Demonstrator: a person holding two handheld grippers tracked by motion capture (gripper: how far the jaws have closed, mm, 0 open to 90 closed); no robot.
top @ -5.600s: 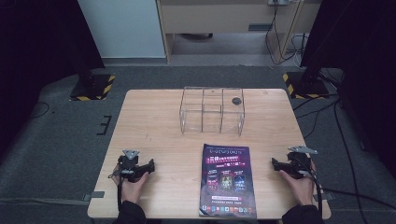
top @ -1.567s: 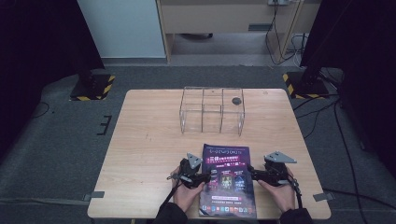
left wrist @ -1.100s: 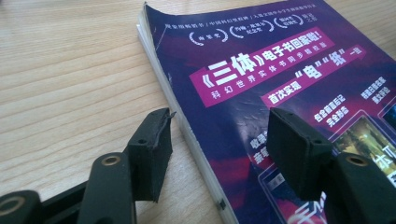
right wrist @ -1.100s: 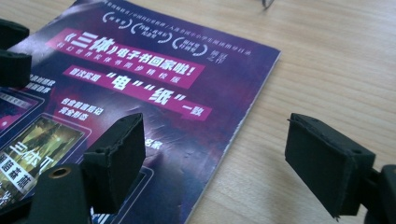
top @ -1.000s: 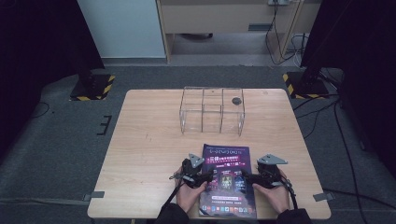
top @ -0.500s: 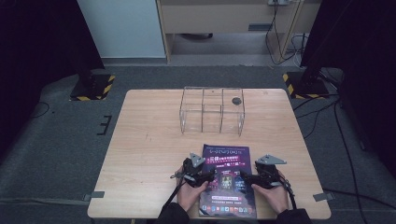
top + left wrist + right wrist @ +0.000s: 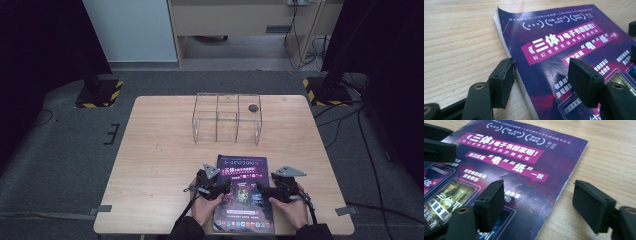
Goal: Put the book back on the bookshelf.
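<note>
Magazine (image 7: 243,194), low in the frame on the tabletop (image 7: 160,150), now sits between your left tongs (image 7: 220,188) and right tongs (image 7: 264,190), both apart, the right's jaws just narrowing toward its edge, nothing clamped yet.

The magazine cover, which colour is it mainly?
Mainly dark purple, with magenta banners and white lettering; the magazine shows it best in the left gripper view.

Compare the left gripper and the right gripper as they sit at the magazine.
The left gripper straddles the magazine's left edge; the right gripper straddles its right edge, and its jaws have just been closing. Both are open, one jaw over the cover, one over the table.
</note>
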